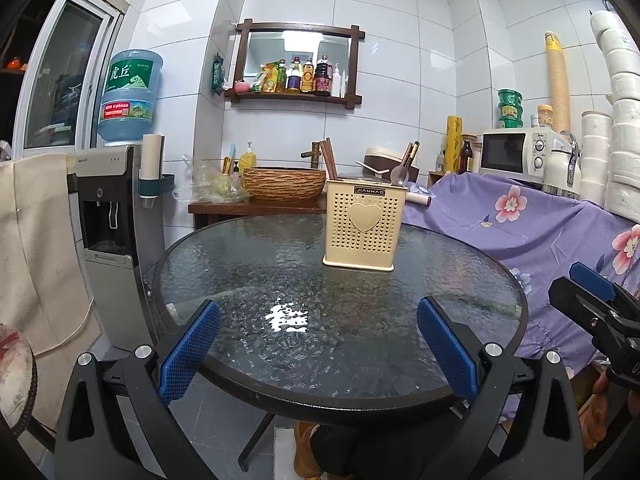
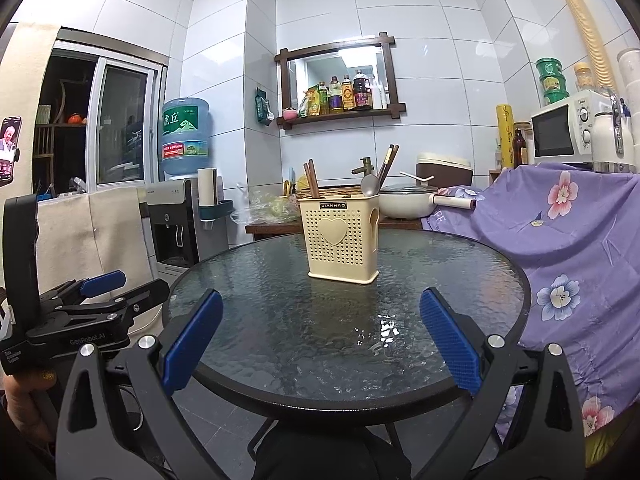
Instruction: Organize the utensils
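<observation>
A cream perforated utensil holder with a heart on its front stands upright on the far half of a round glass table. Brown chopsticks, a metal spoon and more dark sticks poke out of its top. My left gripper hovers open over the table's near edge, nothing between its blue pads. My right gripper is open too, likewise held at the near edge. Each gripper shows in the other's view: the right gripper and the left gripper.
A purple floral cloth covers furniture to the right. Behind the table stands a wooden bench with a woven basin and a white pot. A water dispenser stands at the left. A microwave sits at the back right.
</observation>
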